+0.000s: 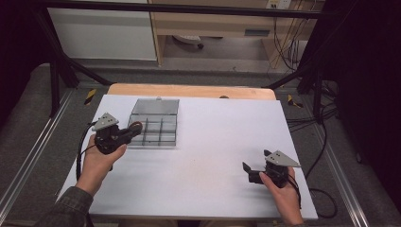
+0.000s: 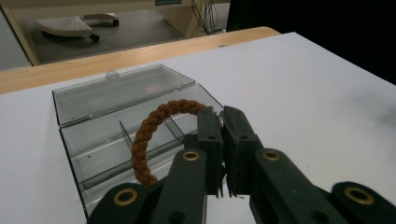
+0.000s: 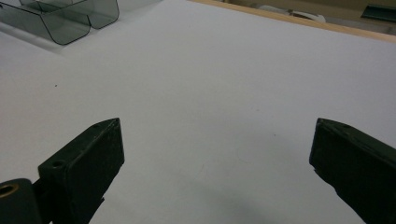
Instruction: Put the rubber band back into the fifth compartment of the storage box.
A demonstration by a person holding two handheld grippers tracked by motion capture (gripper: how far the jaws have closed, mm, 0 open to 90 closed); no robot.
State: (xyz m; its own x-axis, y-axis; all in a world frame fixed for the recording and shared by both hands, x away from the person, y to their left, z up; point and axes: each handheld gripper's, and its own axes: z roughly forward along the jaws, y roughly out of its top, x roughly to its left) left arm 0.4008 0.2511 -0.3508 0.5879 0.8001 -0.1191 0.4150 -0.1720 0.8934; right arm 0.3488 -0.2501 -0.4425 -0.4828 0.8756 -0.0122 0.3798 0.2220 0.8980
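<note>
A: What does the left gripper hold?
B: A brown braided cord, pinched at one end between its closed jaws; the rest arcs out to the side and curls down

A: Where is that?
B: Just above the open clear box, at its left edge, on the white table

A: And the right gripper?
B: Its jaws stand wide apart with nothing between them, low over bare table, well apart from the box

No legible text, label or number — on box, table, grippers.
</note>
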